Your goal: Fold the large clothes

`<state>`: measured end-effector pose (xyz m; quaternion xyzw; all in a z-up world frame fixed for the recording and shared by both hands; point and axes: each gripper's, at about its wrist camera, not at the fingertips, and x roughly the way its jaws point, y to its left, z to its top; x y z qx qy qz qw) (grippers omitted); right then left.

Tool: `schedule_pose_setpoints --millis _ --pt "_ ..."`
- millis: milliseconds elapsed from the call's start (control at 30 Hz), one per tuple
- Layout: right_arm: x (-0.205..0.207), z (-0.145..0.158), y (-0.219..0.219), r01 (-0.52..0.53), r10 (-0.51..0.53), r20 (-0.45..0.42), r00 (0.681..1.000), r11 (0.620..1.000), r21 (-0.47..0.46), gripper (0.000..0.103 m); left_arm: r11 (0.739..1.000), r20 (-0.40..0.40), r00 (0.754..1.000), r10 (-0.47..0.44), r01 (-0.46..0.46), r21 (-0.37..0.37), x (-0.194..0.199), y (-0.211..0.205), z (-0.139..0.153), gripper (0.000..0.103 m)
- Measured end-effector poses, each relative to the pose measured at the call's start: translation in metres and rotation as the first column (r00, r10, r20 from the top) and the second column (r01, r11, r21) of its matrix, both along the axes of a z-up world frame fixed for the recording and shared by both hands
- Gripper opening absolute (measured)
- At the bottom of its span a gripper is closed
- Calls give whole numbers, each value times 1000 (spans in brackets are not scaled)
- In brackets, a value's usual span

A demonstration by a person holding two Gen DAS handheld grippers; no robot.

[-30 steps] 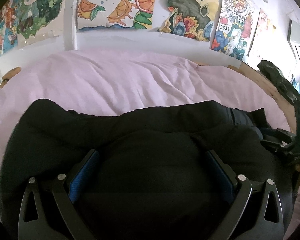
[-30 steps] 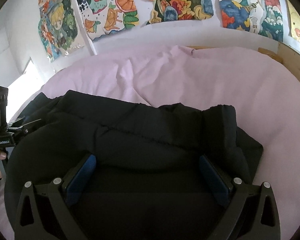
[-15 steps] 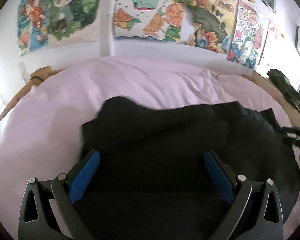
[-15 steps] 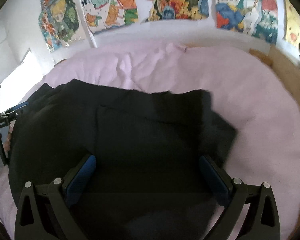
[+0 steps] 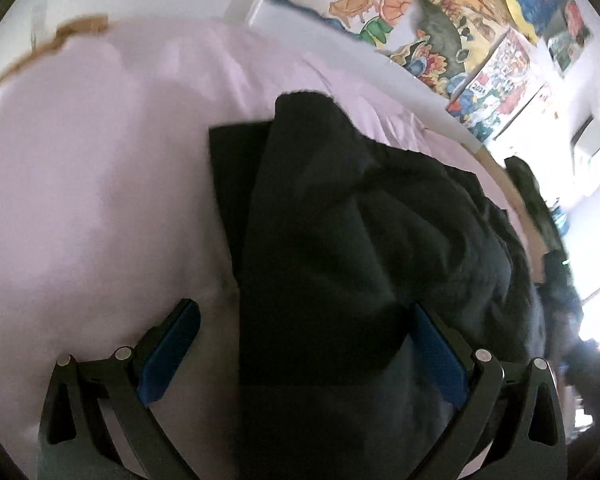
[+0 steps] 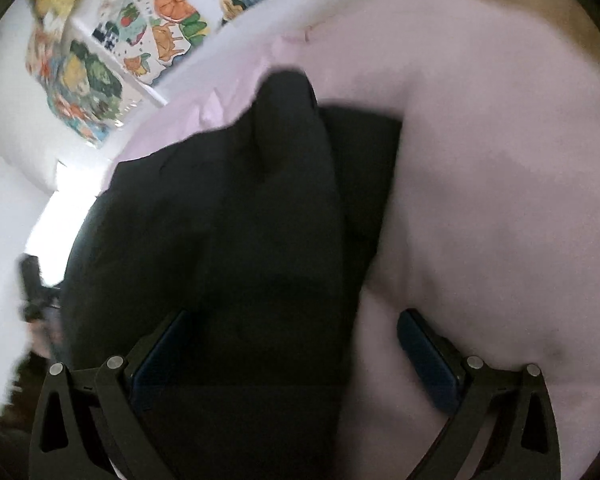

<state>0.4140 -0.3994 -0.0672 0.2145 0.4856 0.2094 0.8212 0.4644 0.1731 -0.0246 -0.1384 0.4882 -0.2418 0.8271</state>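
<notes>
A large black garment [image 5: 360,240] lies on the pink bed sheet [image 5: 100,200], bunched into thick folds, and both views are blurred. My left gripper [image 5: 302,312] is open, jaws wide apart, over the garment's left edge, with one blue pad [image 5: 168,352] above bare sheet. In the right wrist view the same garment [image 6: 228,220] fills the left and middle. My right gripper [image 6: 294,316] is open over its right edge, with one blue pad [image 6: 428,360] above the sheet [image 6: 480,200]. Nothing shows either gripper pinching cloth.
Colourful posters [image 5: 440,28] cover the white wall behind the bed. A wooden bed frame [image 5: 72,32] shows at the far left corner. Another dark item [image 5: 536,196] lies at the bed's right edge. The other gripper [image 6: 32,280] is a blur at the left of the right wrist view.
Both cameras have tilted and swung outward, so each gripper now straddles an end of the garment instead of its middle. The garment looks narrower and more bunched. Jaws stay wide apart.
</notes>
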Motion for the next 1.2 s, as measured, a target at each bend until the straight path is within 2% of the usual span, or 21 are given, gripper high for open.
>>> schedule_pose_setpoints --millis 333,400,467,667,900,1200 --pt "3 -12 -1 -72 69 28 997 993 95 103 979 -74 981 -182 173 -110 14 -3 -14 102" --pt "3 -11 6 -140 136 36 990 978 156 103 967 -84 969 -232 220 -130 15 -8 -14 102" --pt "-1 -6 15 -215 207 62 976 962 169 103 956 -98 957 -274 260 -136 17 -14 -16 102" --pt "7 -13 19 -223 218 44 975 961 163 103 963 -118 957 -264 255 -83 18 -22 -17 102" --pt "9 -16 24 -220 218 31 976 967 126 103 978 -113 974 -194 200 51 7 -39 -15 102" --pt "8 -21 23 -223 220 35 975 968 114 103 977 -91 985 -149 161 140 -7 -48 -21 102"
